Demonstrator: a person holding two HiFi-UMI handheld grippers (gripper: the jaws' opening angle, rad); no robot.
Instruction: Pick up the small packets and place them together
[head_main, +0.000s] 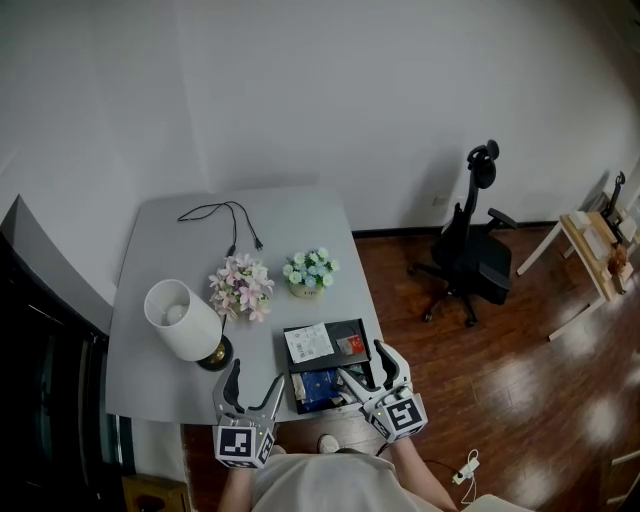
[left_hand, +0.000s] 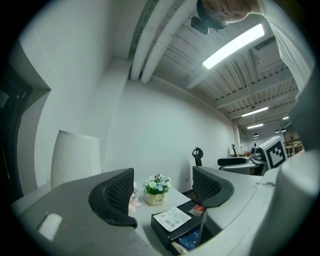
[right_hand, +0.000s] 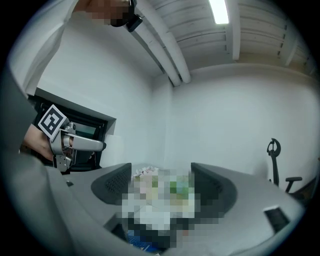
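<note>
**Both grippers open at the box, packets not yet picked**

Head view, bottom centre: left gripper (head_main: 257, 376) and right gripper (head_main: 359, 358) sat either side of a black box (head_main: 359, 328) at the near edge of the grey table (head_main: 160, 230).

- Left gripper: jaws apart, nothing between them. It was just left of the box, over the table edge. In the left gripper view the left gripper (left_hand: 162, 188) looked past its jaws at the box (left_hand: 161, 231), lower centre of the frame.
- Right gripper: jaws apart in the right gripper view, where the right gripper (right_hand: 156, 185) had a mosaic patch over the gap, so I couldn't tell what lay there. In the head view its jaws were over the box's lower right corner.

Packets:
- Red packet (head_main: 351, 346): small, flat, on the box top at the right, just above-left of the right gripper's jaws. It also showed by the left gripper's right jaw (left_hand: 196, 210). Whether the right gripper touched it: can't tell.
- Blue packet (head_main: 320, 385): glossy, in the open lower section of the box, between the two grippers.
- White label card (head_main: 309, 343) lay on the box top, left of the red packet.

Rest of the table, upper left of the box: lamp (head_main: 184, 321), pink flowers (head_main: 241, 286), potted blue-white flowers (head_main: 309, 271), black cable (head_main: 222, 215). Office chair (head_main: 472, 250) was at the right.
</note>
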